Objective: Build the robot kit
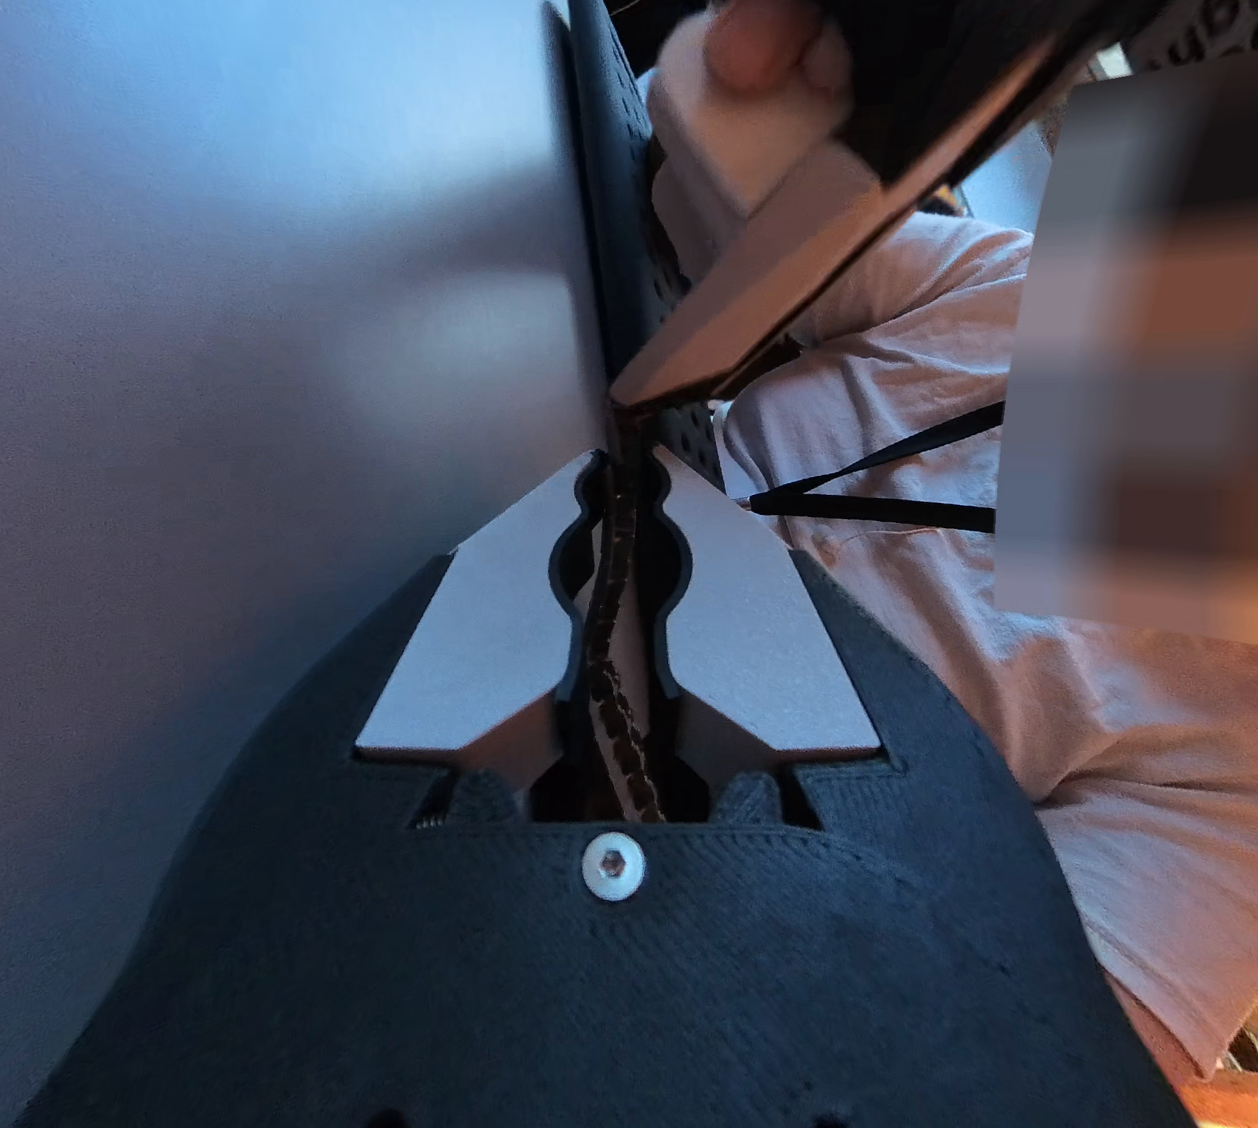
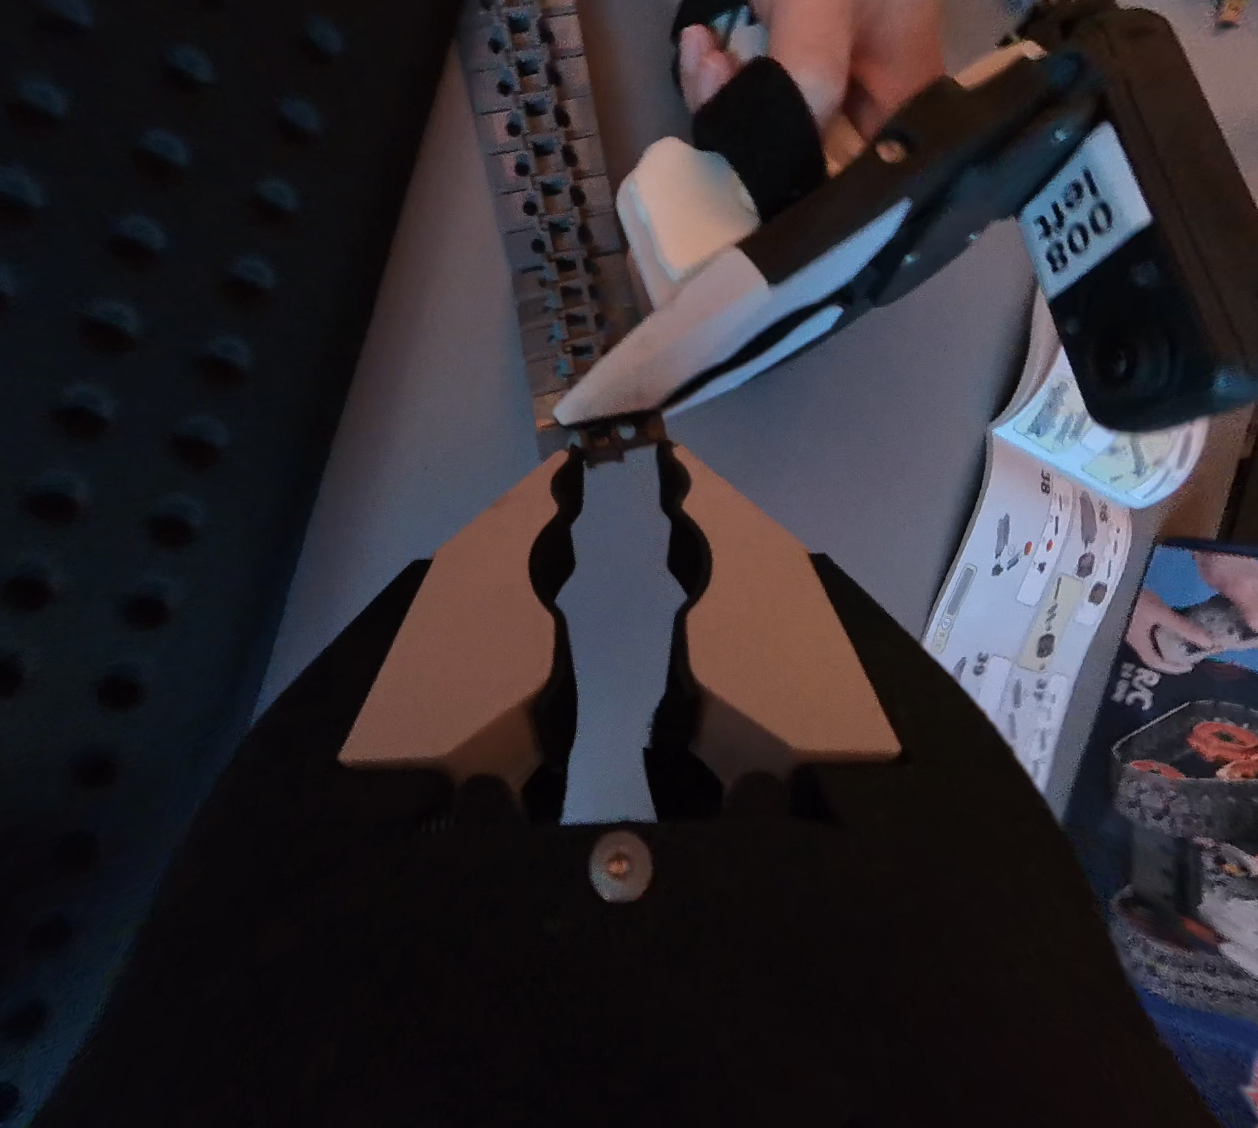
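Brown strip (image 1: pixel 616 673), thin and speckled, lay lengthwise between the fingers of the left tongs (image 1: pixel 626 462), closed on it, its far end (image 2: pixel 616 440) pinched at the tips of the right tongs (image 2: pixel 619 455), above the grey surface (image 2: pixel 851 414).

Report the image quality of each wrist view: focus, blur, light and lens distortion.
Left wrist view: left gripper sharp, the grey surface a soft blue-lit blur, the right gripper and hand defocused. Right wrist view: dim, the right gripper shaded brown, the black perforated panel nearly lost, the grey toothed strip soft; wide-angle lens bends the edges.
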